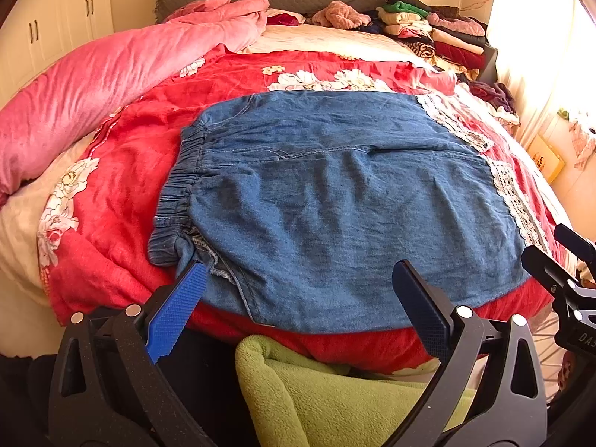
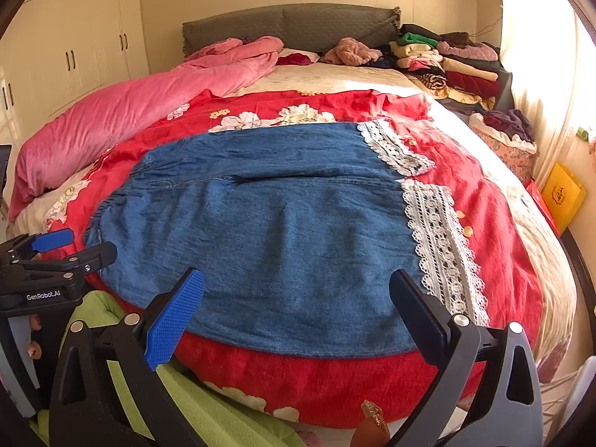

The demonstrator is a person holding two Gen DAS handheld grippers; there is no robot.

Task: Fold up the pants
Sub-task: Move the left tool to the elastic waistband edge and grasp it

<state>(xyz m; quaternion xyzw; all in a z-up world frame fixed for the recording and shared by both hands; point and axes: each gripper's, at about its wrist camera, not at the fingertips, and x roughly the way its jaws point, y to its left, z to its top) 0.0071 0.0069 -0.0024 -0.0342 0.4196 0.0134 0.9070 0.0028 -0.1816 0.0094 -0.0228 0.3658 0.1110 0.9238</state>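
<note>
Denim pants [image 1: 335, 193] flat; near hem [image 2: 298, 346] between splayed tongs [image 2: 298, 290].

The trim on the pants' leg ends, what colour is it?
White openwork lace trim on blue denim; clearest in the right wrist view.

— How are the two grippers set?
— The left gripper [image 1: 298, 275] is spread wide, holding nothing. The right gripper [image 2: 298, 279] is spread wide too, level beside it.

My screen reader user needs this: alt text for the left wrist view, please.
Denim pants lie flat on a red floral blanket, waistband left, lace hems right. The open left gripper hovers at their near edge.
</note>
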